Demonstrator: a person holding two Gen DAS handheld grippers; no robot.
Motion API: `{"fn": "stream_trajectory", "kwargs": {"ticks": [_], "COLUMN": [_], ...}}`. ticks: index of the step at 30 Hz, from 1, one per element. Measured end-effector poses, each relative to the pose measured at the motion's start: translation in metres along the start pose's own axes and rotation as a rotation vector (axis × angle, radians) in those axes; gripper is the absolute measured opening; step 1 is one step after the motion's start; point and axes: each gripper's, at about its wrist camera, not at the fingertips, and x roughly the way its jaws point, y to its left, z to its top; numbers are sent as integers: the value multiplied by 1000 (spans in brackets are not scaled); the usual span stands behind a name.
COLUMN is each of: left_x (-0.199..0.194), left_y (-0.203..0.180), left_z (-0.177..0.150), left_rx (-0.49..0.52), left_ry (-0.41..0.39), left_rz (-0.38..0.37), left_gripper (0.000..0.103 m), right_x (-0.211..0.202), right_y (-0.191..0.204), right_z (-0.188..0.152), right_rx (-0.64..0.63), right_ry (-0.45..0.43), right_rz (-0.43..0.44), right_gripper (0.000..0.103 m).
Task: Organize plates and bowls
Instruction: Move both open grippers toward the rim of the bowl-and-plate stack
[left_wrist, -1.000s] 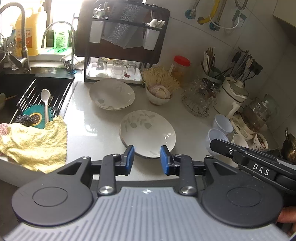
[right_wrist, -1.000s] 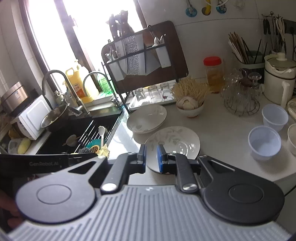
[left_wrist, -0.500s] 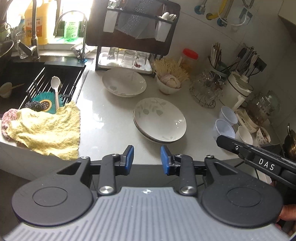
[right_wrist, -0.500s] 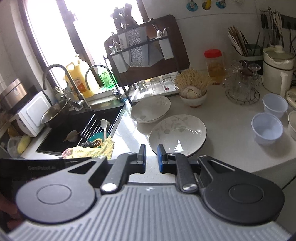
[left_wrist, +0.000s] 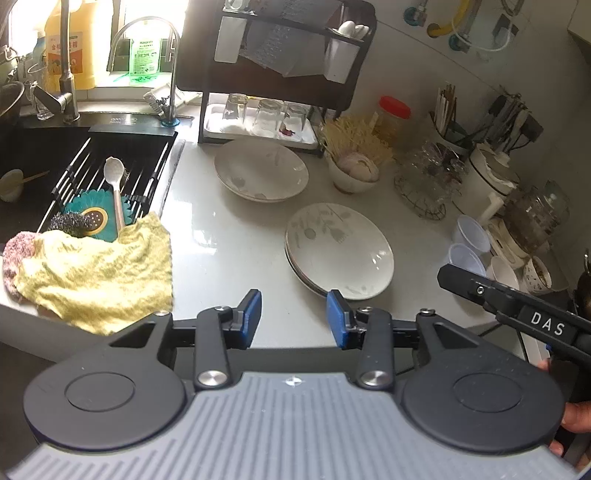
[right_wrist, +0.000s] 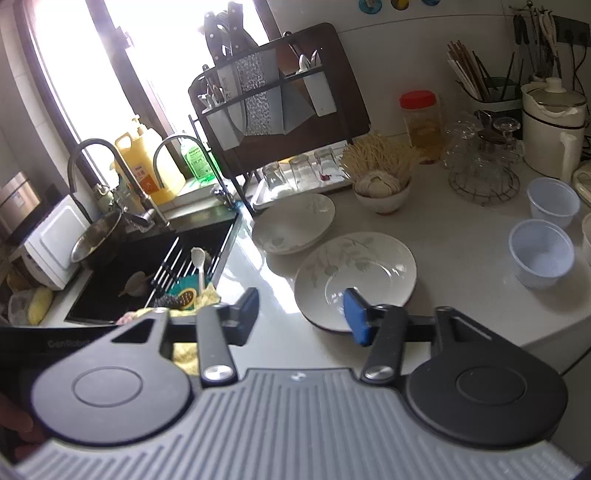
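1. The left gripper, with black arms and blue pads, is shown just short of the near edge of the pale stone countertop; its jaws are opening, moderately apart, with nothing between them.
2. The right gripper, of the same make, is shown above the near edge; its jaws are opening, and its right pad overlaps the near rim of the plates in the view, though contact cannot be confirmed. Nothing is held.
3. A short stack of white, round, leaf-patterned ceramic plates is seen near the front edge, right of centre. Two rims are visible, so one stacking step is judged done.
4. A second white, shallow, leaf-patterned dish is seen further back, apart from the stack and just before the dark metal drying rack. It is judged still to be gathered.
5. A small white bowl filled with other items stands to that dish's right.
6. Two translucent bluish plastic bowls stand side by side toward the right edge, unstacked. The task is judged to be at an early to middle stage.
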Motion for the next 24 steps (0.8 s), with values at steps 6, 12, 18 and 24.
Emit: {"fn": "stream_trajectory", "kwargs": {"ticks": [6,12,18,24], "left_x": [14,49,91,138], "left_y": [17,36,58,77], "left_z": [33,59,90,128], "left_rx": [-17,-33,-52,-76], "left_ry": [-9,28,65,97], "left_rz": [23,34,75,88], "left_gripper": [46,46,47,47], "right_x": [35,71,125,178], "right_y": [0,-3,-11,-21], "right_z": [18,34,51,72], "right_rx": [39,49,70,89], "right_ry": [16,43,106,154], "right_rz": [6,8,25,15], "right_gripper": [55,55,55,55]}}
